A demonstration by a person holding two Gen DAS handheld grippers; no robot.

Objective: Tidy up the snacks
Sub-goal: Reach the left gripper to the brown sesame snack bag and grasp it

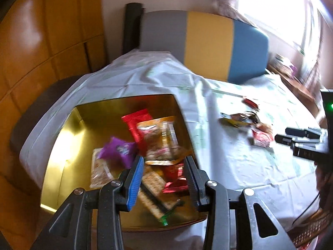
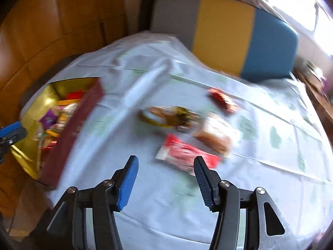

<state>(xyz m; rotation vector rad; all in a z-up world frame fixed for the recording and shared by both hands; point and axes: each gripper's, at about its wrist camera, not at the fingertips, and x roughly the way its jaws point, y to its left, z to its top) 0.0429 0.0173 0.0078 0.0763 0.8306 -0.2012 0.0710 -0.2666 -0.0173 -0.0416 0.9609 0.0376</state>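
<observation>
Mid-sort: left tongs (image 1: 164, 174) spread and empty over gold box (image 1: 68, 129) of packets lower left, right tongs (image 2: 166, 179) spread and empty above desk (image 2: 260, 179); next, drop onto red-white packet (image 2: 183, 156) at frame centre and pinch flat.

Box (image 2: 62, 145) at left of right wrist frame, snacks inside. 4 loose packets (image 2: 187, 125) on tablecloth (image 2: 270, 187) at center-right. Chair back (image 2: 229, 31) behind, upper frame.
</observation>
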